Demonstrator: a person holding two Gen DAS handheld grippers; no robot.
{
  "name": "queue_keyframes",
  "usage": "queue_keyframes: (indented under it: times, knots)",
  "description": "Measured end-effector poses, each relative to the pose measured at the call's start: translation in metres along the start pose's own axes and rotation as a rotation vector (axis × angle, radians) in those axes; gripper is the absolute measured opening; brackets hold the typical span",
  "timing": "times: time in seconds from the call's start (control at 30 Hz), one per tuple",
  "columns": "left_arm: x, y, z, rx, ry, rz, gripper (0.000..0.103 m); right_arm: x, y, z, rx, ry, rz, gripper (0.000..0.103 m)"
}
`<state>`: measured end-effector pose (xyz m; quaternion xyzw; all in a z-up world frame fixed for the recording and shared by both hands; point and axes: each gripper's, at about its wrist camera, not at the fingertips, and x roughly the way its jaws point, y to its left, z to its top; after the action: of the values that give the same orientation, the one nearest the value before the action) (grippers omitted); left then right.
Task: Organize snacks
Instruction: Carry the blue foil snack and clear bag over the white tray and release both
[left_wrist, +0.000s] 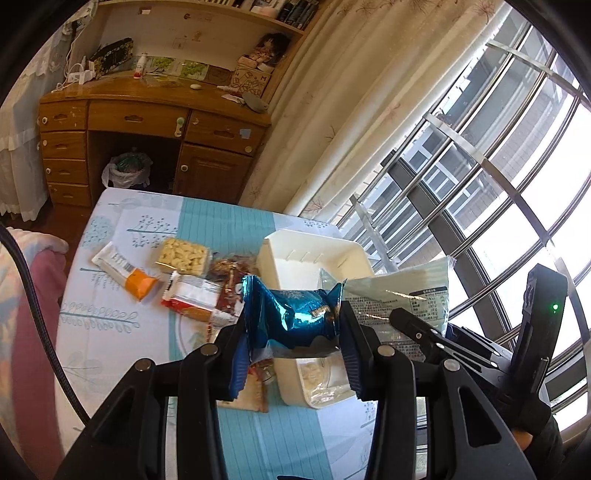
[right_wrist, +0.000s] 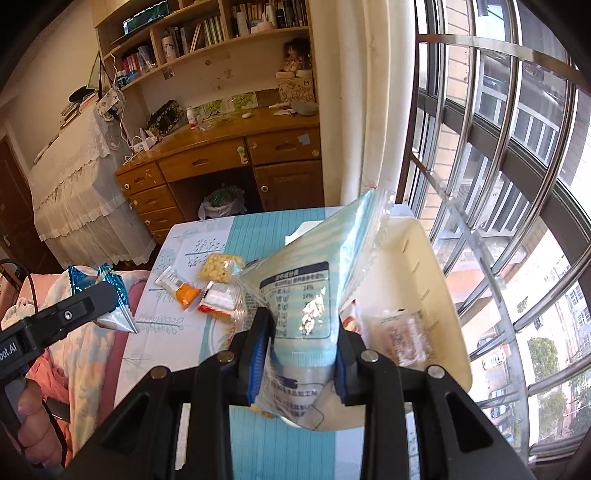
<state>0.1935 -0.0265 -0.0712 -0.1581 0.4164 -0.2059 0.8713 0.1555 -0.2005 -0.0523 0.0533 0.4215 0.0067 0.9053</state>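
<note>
A blue foil packet is clamped in the left claw, and a pale green pouch with a printed label is pinched near its lower end in the right claw; both are held above the desk, close to the white tub at its window side. The step in hand is judged to be the carrying of both snacks to that tub. It would be done well if each packet were brought fully over the rim before the grip is loosened, the two claws being kept apart so that the pouch is not knocked by the neighbouring fingers. The pouch is thin, glossy film and flops sideways, so it should be lowered, not dropped. The foil packet is crinkled, shiny and puffed, with serrated ends, and can be expected to spring when freed. The tub is smooth, rigid plastic with rounded corners and slotted walls; clear-wrapped snacks already lie inside. On the patterned cloth remain an orange and white sachet, a clear block of pale puffed pieces and a red and white wrapper
</note>
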Motion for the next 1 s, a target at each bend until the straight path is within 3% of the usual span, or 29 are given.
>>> queue_keyframes:
  times: [0.37, 0.83, 0.9, 1.0]
  knots:
    - [0.072, -0.048, 0.001, 0.003, 0.048, 0.009, 0.041, 0.022, -0.056, 0.021, -0.060, -0.031, 0.002, 0.031]
    - [0.148, -0.074, 0.003, -0.001, 0.158, 0.027, 0.044, 0.061, -0.099, 0.034, -0.027, 0.027, 0.056, 0.032]
    - [0.154, -0.074, 0.003, -0.002, 0.171, 0.033, 0.047, 0.066, -0.103, 0.035, -0.016, 0.036, 0.055, 0.033]
    - [0.160, -0.074, 0.004, -0.010, 0.189, 0.039, 0.065, 0.072, -0.107, 0.035, -0.004, 0.051, 0.063, 0.042]
